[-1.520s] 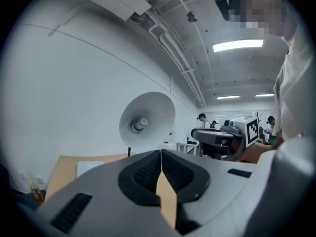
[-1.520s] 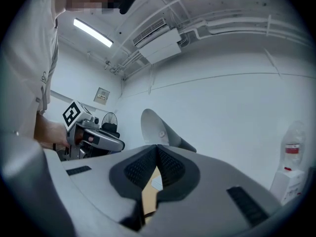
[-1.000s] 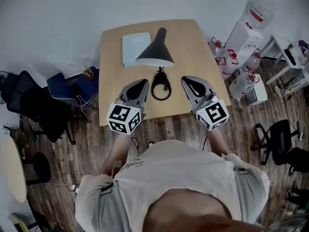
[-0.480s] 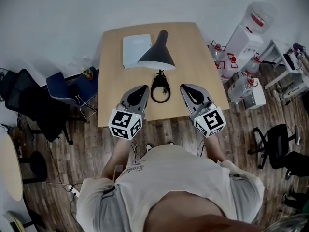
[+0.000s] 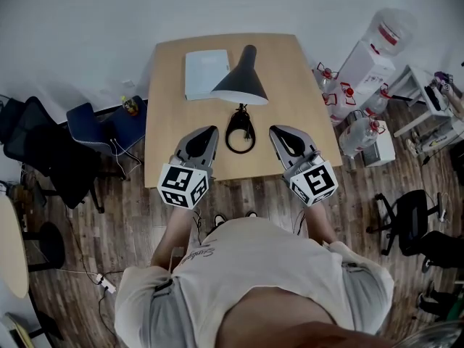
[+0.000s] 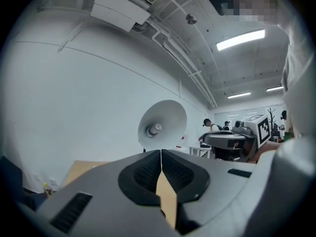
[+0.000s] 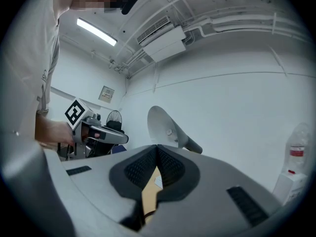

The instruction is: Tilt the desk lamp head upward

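The black cone-shaded desk lamp (image 5: 241, 75) stands near the middle of the light wooden table (image 5: 297, 78). Its long axis runs away from the person: the narrow end points toward the far wall, and the wide, white-lined mouth faces back at both grippers. Its black ring-shaped base (image 5: 240, 131) lies between the left gripper (image 5: 209, 130) and the right gripper (image 5: 276, 130). Both are clear of it, jaws pressed together on nothing. A flat white book (image 5: 202, 73) lies just left of the shade.

Seen from above, the lamp shade (image 5: 241, 78) covers most of its stem (image 5: 239, 108). The left gripper (image 6: 161, 153) and right gripper (image 7: 157, 148) each hide everything below the shade. A water bottle (image 7: 295, 157) is cut by the picture's dark rim.
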Tool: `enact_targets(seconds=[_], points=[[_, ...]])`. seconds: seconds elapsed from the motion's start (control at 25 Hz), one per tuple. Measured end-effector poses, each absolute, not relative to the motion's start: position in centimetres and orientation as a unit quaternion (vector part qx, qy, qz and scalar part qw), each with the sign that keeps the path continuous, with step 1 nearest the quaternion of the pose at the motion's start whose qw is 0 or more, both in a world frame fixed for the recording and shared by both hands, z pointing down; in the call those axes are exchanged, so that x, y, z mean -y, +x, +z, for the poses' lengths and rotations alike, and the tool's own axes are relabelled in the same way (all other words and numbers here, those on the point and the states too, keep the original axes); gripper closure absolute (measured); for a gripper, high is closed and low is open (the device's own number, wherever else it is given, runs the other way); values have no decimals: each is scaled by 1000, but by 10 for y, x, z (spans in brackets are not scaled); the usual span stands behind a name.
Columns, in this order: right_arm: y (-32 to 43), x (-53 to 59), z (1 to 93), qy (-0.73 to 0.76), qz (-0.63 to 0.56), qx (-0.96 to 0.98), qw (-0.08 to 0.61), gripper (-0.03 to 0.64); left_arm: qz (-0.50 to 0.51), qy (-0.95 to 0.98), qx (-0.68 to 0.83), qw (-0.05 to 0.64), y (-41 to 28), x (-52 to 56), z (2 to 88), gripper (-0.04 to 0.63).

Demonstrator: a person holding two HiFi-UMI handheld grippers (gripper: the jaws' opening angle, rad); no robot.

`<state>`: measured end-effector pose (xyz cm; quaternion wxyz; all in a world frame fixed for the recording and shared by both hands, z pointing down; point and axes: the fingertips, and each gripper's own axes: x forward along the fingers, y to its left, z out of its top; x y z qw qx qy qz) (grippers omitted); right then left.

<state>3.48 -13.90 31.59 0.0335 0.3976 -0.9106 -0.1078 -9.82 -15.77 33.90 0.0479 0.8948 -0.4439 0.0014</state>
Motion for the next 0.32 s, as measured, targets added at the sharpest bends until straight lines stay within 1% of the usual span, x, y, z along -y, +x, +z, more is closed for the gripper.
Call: enact_targets(seconds=[0.32], points=[[42, 144, 315, 414, -105, 904, 25, 621, 2, 902, 430, 47, -92, 161, 344, 578]])
